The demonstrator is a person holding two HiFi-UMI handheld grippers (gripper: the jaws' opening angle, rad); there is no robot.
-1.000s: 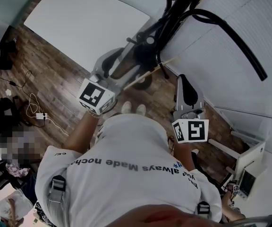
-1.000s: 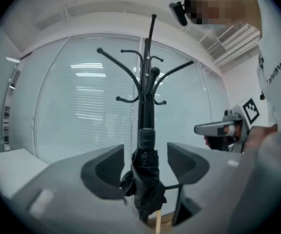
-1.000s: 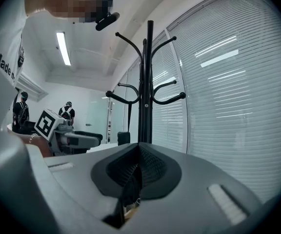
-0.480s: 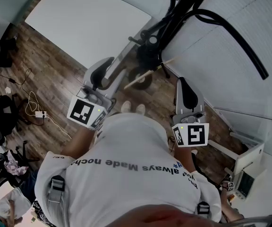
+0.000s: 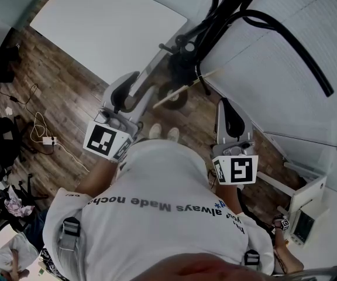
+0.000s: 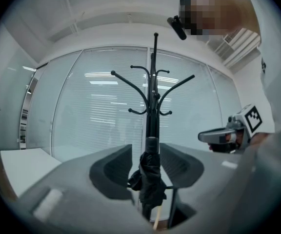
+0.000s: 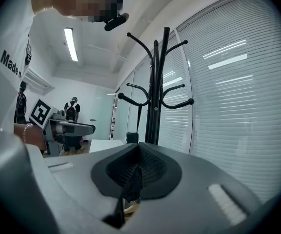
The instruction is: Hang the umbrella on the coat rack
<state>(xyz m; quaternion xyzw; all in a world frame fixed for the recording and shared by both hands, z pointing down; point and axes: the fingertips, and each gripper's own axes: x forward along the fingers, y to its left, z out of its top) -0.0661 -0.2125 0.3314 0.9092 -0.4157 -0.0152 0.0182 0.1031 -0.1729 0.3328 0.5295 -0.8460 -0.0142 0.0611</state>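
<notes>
So, the left tongs (image 6: pixel 145 152) are clamped on the folded black fabric umbrella (image 6: pixel 151 182). It stands upright between them, right in front of the pole of the black metal coat rack (image 6: pixel 154 77), with its top below the lowest hooks. Meanwhile the right tongs (image 7: pixel 139 152) are pressed together with nothing in them, pointing at the same rack.

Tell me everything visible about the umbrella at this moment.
The umbrella is black and folded, its fabric loosely bunched, with a dark cylindrical cap on top and a pale wooden piece showing below. It stands upright in front of the coat rack, gripped between the jaws of the left gripper.
</notes>
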